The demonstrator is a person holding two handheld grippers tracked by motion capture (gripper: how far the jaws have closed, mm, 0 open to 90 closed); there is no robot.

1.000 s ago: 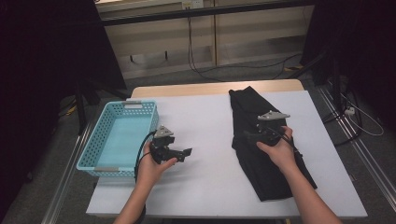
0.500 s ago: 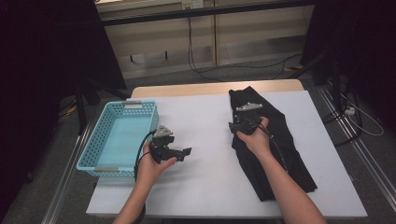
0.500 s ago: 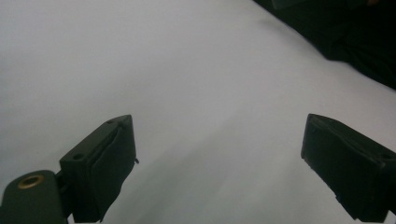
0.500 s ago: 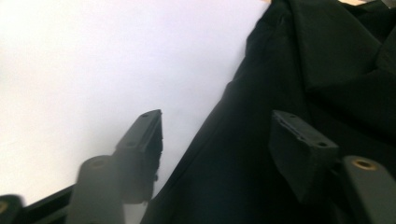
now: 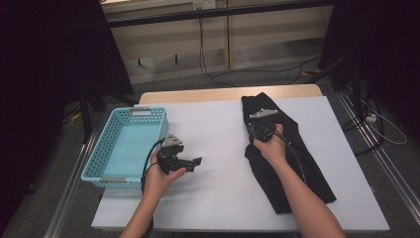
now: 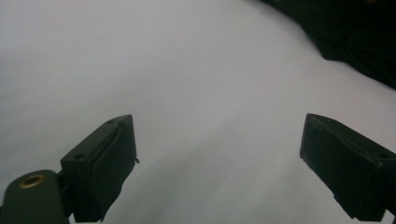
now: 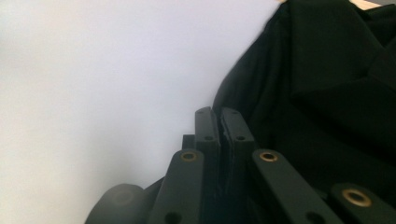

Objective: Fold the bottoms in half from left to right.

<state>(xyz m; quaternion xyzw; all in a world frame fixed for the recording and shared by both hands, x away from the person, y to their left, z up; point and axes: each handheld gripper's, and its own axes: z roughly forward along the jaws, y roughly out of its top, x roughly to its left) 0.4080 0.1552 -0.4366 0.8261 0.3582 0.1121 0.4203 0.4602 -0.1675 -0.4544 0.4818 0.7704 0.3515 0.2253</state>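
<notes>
the long black fabric garment (image 5: pixel 285 153) lies lengthwise at 3 o'clock on the white worktop (image 5: pixel 218 129); the right gripper (image 7: pixel 219 126) has just been closing and pinches its left edge, likely to lift it; the left gripper (image 6: pixel 219 163) waits agape at 9 o'clock beside the light blue plastic basket (image 5: pixel 101 153), probably the destination

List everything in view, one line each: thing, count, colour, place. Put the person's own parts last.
Garment: one, black, lying lengthwise on the table's right half.
Basket: one, light blue, at the table's left edge.
Table: one, white top with a wooden far edge, centre of the high view.
Cables: several, dark, on the floor behind the table.
Left gripper: one, black, jaws wide apart over bare table beside the basket.
Right gripper: one, black, jaws closed at the garment's left edge; whether cloth is pinched is unclear.
Forearms: two, entering from the bottom edge.
</notes>
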